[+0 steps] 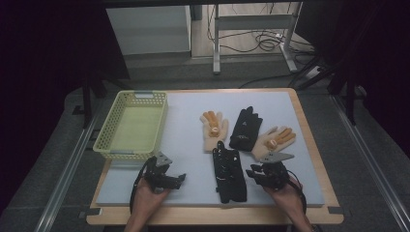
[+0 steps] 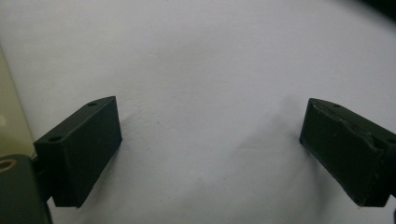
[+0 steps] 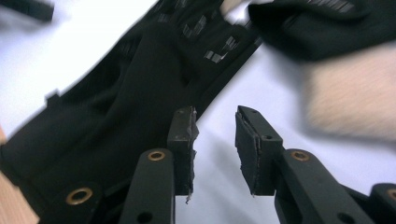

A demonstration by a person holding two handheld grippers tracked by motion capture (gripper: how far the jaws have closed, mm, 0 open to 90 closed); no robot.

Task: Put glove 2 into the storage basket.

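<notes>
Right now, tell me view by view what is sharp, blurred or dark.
High view: mat evenly lit, surroundings dark. Left gripper view: sharp fingers, soft shadows on the mat. Right gripper view: sharp fingers, but black glove and beige glove smeared by blur.

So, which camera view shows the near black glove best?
The high view: the near black glove lies whole and flat on the white mat, between both hands. The right gripper view shows its palm close but blurred, beside the right claw, whose jaws hold nothing.
</notes>
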